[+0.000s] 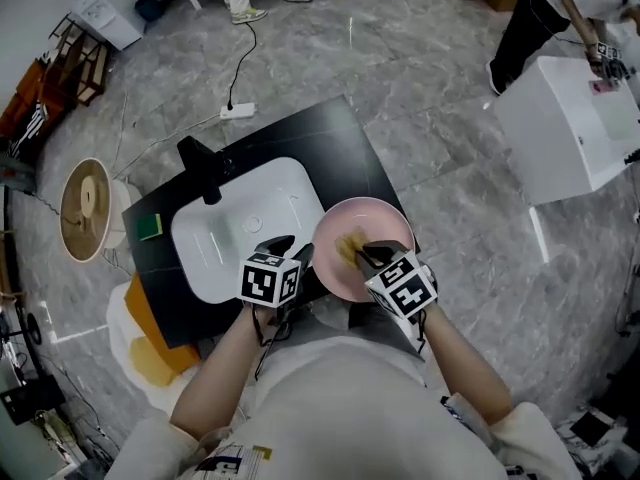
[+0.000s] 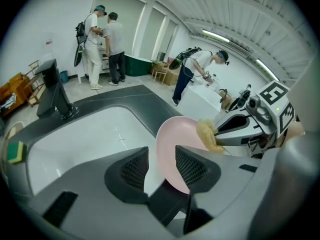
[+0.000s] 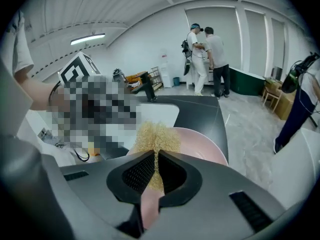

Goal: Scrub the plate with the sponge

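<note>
A pink plate (image 1: 375,230) lies on the black counter just right of the white sink (image 1: 215,253). My right gripper (image 1: 368,255) is shut on a yellow fibrous sponge (image 1: 349,248), which is against the plate's inner face. In the right gripper view the sponge (image 3: 156,136) bulges out above my shut right gripper (image 3: 156,170), with the plate (image 3: 202,146) behind it. My left gripper (image 1: 292,251) stands open at the plate's left rim. The left gripper view shows the plate (image 2: 172,134) edge between the spread jaws of my left gripper (image 2: 161,160), its pads not pressing it. The sponge (image 2: 206,134) and right gripper (image 2: 235,128) show at the right.
A black faucet (image 1: 205,173) stands at the sink's far side. A green and yellow sponge (image 1: 150,228) lies on the counter left of the basin. A white box (image 1: 570,128) is at the right, a round stool (image 1: 85,208) at the left, a power strip (image 1: 238,111) on the floor. People (image 2: 102,44) stand behind.
</note>
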Tool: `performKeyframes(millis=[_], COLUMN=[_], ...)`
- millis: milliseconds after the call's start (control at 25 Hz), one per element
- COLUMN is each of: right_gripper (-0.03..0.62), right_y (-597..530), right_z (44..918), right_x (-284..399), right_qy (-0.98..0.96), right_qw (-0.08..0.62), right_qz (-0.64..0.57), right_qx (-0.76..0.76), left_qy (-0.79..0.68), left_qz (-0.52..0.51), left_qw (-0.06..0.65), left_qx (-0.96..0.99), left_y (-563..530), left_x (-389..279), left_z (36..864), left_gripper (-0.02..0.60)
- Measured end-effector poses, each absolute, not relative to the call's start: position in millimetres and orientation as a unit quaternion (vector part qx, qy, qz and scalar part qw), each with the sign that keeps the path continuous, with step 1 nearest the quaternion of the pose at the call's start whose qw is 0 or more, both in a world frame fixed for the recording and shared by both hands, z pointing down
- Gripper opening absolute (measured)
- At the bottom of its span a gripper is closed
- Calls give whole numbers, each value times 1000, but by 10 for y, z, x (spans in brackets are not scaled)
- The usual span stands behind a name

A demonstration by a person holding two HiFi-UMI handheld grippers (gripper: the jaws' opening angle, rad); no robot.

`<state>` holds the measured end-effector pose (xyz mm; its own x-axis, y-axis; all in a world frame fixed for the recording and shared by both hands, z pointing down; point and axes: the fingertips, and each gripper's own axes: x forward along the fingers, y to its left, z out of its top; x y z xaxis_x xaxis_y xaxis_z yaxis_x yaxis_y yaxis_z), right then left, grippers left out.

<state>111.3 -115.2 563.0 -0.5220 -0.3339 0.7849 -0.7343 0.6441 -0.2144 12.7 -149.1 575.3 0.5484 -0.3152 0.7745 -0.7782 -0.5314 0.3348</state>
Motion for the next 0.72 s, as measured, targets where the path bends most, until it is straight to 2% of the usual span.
performKeyframes(millis=[200, 440, 720], right_gripper=[48, 48, 48], right_y=[-1209, -1051, -953], right_z=[5817, 6000, 6147], right_x=[1037, 992, 1029], right_qy=[-842, -843, -832], right_qw=[394, 410, 429], right_qz=[256, 274, 282], right_qx=[267, 215, 208], left_qy=[-369, -394, -398], left_qz=[344, 331, 334], left_qw=[372, 436, 454], left_qx=[779, 738, 724], left_y=[-1459, -1344, -1290], left_x=[132, 178, 233], left_z=[6029, 6355, 6471], left_gripper=[170, 170, 160])
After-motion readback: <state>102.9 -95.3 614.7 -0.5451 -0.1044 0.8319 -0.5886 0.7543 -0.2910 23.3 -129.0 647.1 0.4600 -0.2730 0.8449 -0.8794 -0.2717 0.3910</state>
